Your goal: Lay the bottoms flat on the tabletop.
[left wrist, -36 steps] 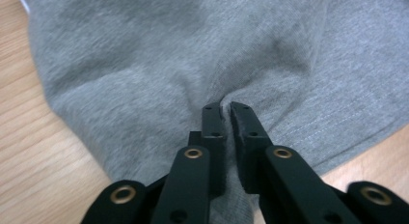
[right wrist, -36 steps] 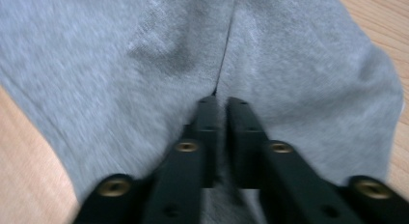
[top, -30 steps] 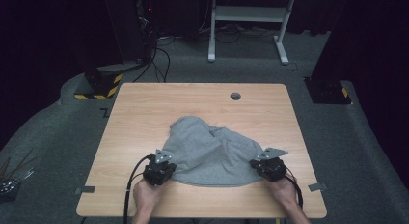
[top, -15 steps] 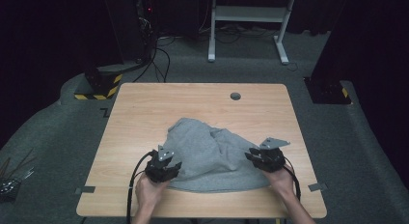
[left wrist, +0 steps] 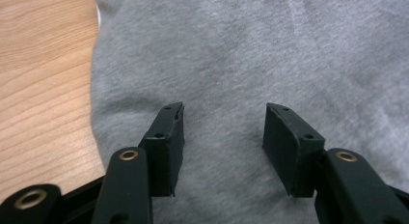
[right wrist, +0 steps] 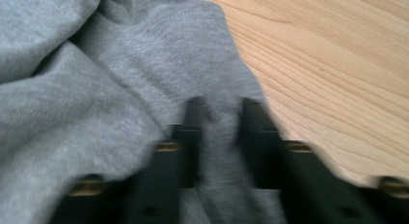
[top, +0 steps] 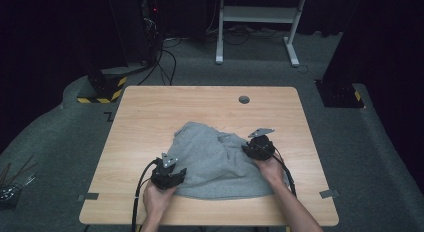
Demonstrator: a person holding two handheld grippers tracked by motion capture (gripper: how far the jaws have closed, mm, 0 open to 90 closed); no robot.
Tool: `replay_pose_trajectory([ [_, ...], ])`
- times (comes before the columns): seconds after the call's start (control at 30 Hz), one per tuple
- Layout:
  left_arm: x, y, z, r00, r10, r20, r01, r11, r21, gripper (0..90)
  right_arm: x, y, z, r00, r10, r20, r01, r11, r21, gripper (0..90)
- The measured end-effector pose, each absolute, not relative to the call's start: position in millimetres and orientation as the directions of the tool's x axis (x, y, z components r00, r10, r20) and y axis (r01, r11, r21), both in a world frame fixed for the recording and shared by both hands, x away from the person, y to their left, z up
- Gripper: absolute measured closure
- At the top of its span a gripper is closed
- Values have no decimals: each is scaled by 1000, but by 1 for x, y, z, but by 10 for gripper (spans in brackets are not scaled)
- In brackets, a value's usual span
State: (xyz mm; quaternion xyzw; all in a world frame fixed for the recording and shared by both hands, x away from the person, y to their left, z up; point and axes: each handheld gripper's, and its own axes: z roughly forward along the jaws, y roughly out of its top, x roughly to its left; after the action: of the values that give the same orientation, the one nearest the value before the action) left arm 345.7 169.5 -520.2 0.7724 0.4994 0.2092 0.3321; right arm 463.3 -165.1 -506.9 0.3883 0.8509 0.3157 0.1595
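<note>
The table [top: 150,117] is evenly lit against dark surroundings; the right gripper view is blurred, its jaws smeared.

High view overhead, facing forward; 2 gripper views close on shared grey cloth [top: 215,159].

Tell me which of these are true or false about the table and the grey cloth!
1. A grey cloth lies on the wooden table. True.
2. The left gripper is clamped shut. False: its jaws stand apart over the cloth.
3. The right gripper has cloth between its jaws. True.
4. The cloth is folded into a neat square. False: it is rumpled, with creases.
5. The table has a small round hole near its far edge. True.
</note>
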Motion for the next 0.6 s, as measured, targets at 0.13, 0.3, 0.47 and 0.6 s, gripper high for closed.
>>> replay_pose_trajectory([
  [0.13, 340, 172, -527, 410, 912, -11, 591, -257, 764, 496, 458, -172, -499, -665, 745, -55, 530, 522, 668, 867],
  [0.3, 339, 172, -527, 404, 915, -11, 591, -253, 766, 495, 435, -205, -464, -619, 777, -116, 459, 478, 749, 867],
  [0.47, 339, 172, -527, 405, 914, -2, 590, -260, 764, 491, 429, -232, -465, -558, 821, -121, 512, 455, 729, 861],
  [0.6, 339, 172, -527, 402, 916, 2, 591, -261, 763, 486, 434, -240, -489, -555, 829, -73, 619, 470, 629, 765],
])
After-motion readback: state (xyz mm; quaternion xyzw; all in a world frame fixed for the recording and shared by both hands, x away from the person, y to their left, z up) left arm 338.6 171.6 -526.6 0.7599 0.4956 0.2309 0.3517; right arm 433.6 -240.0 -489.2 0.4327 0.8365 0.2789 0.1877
